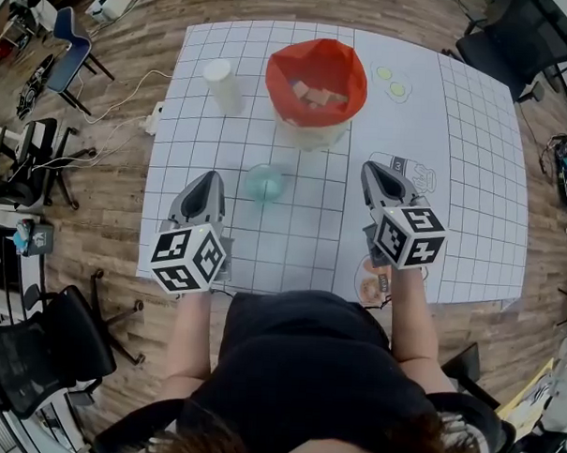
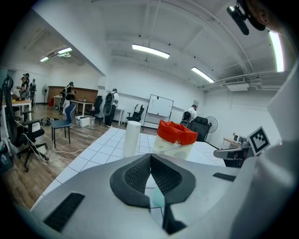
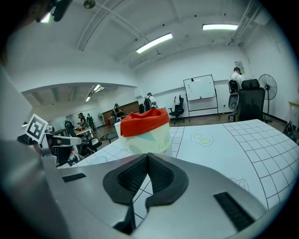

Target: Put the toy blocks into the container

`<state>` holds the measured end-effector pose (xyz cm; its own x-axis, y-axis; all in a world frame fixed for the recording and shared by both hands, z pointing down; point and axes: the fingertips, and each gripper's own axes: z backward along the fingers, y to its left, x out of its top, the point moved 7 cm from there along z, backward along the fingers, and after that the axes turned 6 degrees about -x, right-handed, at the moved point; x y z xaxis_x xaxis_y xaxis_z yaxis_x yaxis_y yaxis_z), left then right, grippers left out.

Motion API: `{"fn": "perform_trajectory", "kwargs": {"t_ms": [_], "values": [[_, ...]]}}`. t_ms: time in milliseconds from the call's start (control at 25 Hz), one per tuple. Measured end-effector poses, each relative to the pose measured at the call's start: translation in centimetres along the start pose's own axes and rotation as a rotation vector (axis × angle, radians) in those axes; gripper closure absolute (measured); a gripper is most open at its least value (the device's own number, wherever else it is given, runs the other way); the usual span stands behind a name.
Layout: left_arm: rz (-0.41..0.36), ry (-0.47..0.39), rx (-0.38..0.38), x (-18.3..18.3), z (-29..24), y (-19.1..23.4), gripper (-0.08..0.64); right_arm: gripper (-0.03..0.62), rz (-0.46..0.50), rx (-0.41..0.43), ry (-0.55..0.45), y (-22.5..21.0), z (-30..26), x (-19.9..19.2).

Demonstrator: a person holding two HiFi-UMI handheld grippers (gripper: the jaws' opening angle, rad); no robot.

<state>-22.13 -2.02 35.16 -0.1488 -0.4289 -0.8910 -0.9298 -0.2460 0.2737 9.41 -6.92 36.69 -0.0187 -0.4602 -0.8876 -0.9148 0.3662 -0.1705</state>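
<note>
The container [image 1: 313,91] is a pale tub lined with a red bag, standing at the far middle of the white gridded mat [image 1: 473,182]. Several tan toy blocks [image 1: 315,94] lie inside it. My left gripper [image 1: 213,178] hovers over the near left of the mat, shut with nothing in it. My right gripper [image 1: 373,168] is at the near right, also shut and empty. In the left gripper view the pads [image 2: 140,175] meet, with the container [image 2: 174,137] ahead. The right gripper view shows closed pads [image 3: 161,176] and the container [image 3: 145,133] straight ahead.
A white cylinder [image 1: 222,85] stands left of the container. A teal round object [image 1: 265,182] lies on the mat between my grippers. Drawings mark the mat, among them a fried egg [image 1: 396,83]. Office chairs [image 1: 70,57] and cables surround the table.
</note>
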Motion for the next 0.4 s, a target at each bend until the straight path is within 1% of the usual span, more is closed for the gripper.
{"fn": "perform_trajectory", "kwargs": {"t_ms": [120, 400], "values": [[0.01, 0.0, 0.0, -0.17, 0.11, -0.06, 0.532, 0.577, -0.007, 0.004, 0.004, -0.12, 0.02, -0.19], [0.006, 0.005, 0.002, -0.6, 0.31, -0.52, 0.532, 0.577, -0.02, 0.014, 0.013, -0.36, 0.06, -0.63]]}}
